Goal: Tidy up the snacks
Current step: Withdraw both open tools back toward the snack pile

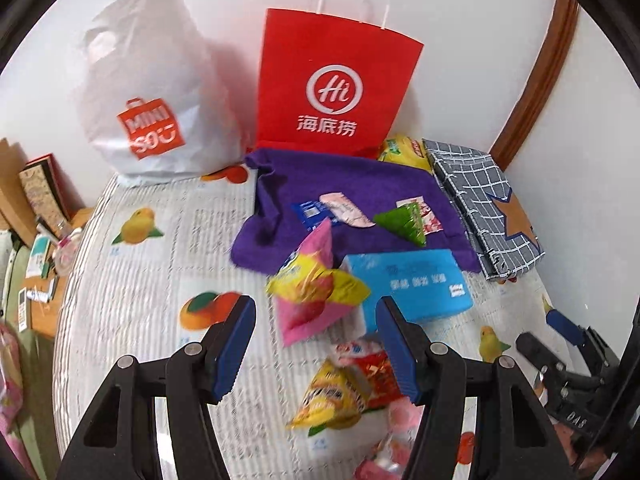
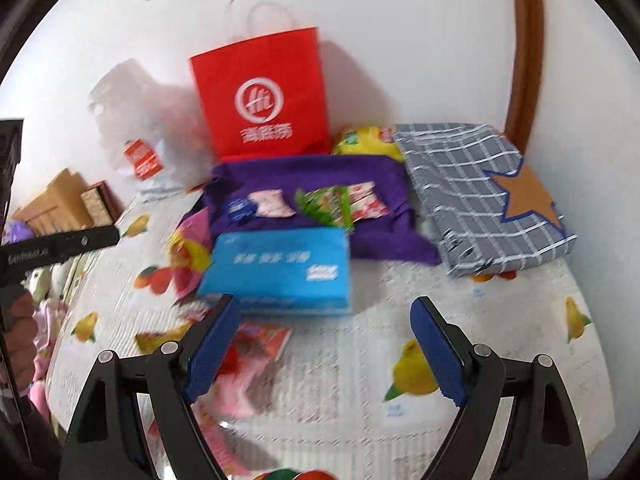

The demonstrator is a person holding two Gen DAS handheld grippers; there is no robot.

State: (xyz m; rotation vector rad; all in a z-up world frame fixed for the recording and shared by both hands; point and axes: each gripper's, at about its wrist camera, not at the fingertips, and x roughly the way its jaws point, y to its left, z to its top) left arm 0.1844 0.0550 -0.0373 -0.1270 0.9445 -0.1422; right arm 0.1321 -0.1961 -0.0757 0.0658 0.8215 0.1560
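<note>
both wrist views look down at a tabletop (image 1: 132,280) covered with a printed sheet of fruit pictures and fine text (too small to read). the left hand-held gripper (image 1: 316,320) hangs over the near pile with its jaws partly apart and nothing pressed between the pads; the right hand-held gripper (image 2: 324,328) stands wider and is likewise empty.

progress, as judged from the layout: a purple cloth (image 1: 352,184) near the back wall carries four small packets, namely a blue packet (image 1: 306,212), a pale pink sachet (image 1: 344,208), a green triangular packet (image 1: 404,220) and a red-and-white packet (image 1: 424,212). these look like the sorted portion. still loose on the sheet are a pink triangular bag (image 1: 308,300) with a yellow packet (image 1: 320,284) lying across it, a yellow-and-red packet (image 1: 344,392) nearer the camera, further pink wrappers at the lower edge, and a blue box (image 1: 408,280) just in front of the cloth. a yellow bag (image 1: 400,150) sits behind the cloth. the task therefore seems partly done, with the near heap left to sort.

legible writing: the red paper bag (image 1: 336,80) shows a round "hi" logo above the characters 海底捞; the white plastic bag (image 1: 160,92) bears an orange "miniso" mark. print on the blue box is blurred. a grey checked fabric box (image 1: 480,208) with a brown star lies folded at the right. in the right wrist view the other tool's bar reads roughly "genrobot.ai".
</note>
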